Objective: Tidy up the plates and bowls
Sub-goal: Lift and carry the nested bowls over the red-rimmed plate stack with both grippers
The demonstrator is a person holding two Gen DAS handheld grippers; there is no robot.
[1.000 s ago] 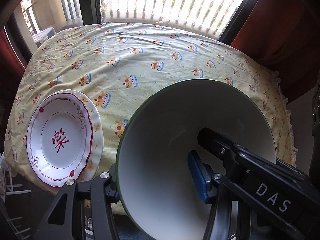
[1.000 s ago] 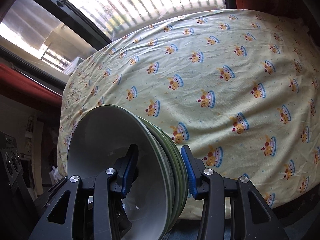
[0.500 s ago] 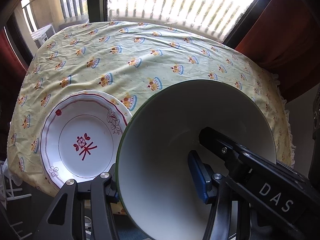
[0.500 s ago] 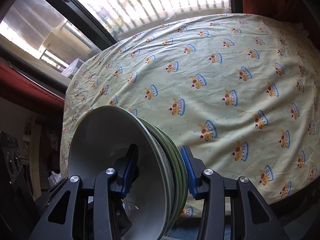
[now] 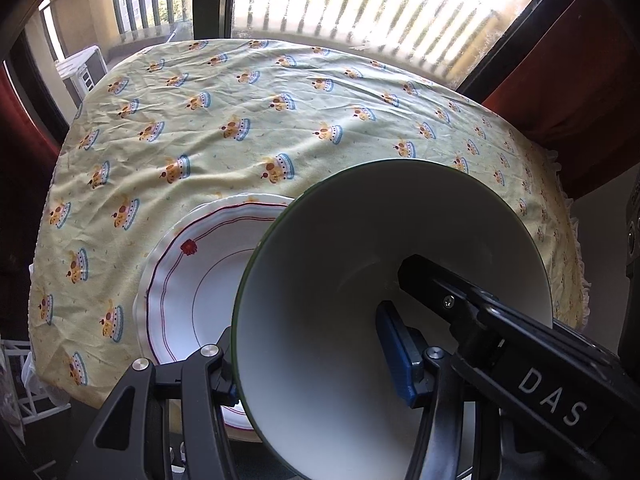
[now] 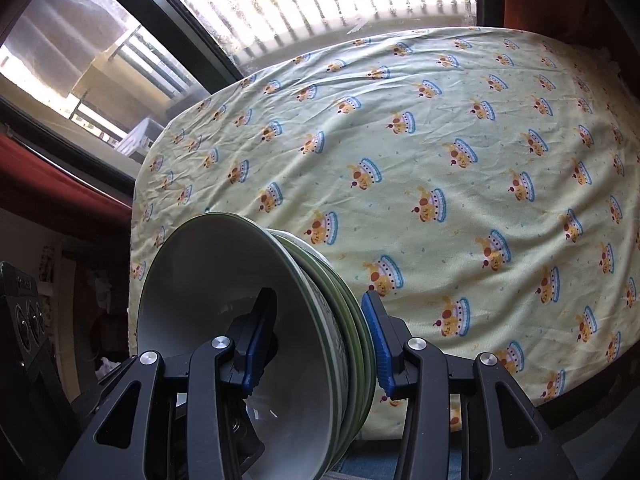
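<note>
Between the fingers of my left gripper (image 5: 316, 364) sits the wall of a stack of bowls (image 5: 360, 280): one blue pad (image 5: 394, 354) presses the white inside, the other finger is outside at the green rim. Left gripper pinching the stack, carried tilted, mouth toward the camera. My right gripper (image 6: 316, 344) pinches the same stack of bowls (image 6: 240, 320) on its other wall, one pad inside the top bowl, the other against the outermost green edge; several nested rims show between the pads. In the left view the right gripper's black arm, lettered DAS, reaches into the bowl.

Edges: the stack's lower rim overlaps, in view, a white plate (image 5: 188, 288) with a scalloped red line and a small red flower. Plate lies flat near the table's near-left edge. Whether the bowls touch the plate I cannot tell.

Open room: beyond the plate and stack, the tablecloth (image 5: 240, 128) is bare across to the far edge; right view shows the same, wide stretch of cloth to the right of the stack.

Surface: pale yellow cloth, repeated crown-like print, lightly creased, frilled hem on the right side. Room: window (image 5: 360, 8) with bright vertical slats behind the table, dark frame, red curtain (image 5: 560, 80) at the right.
</note>
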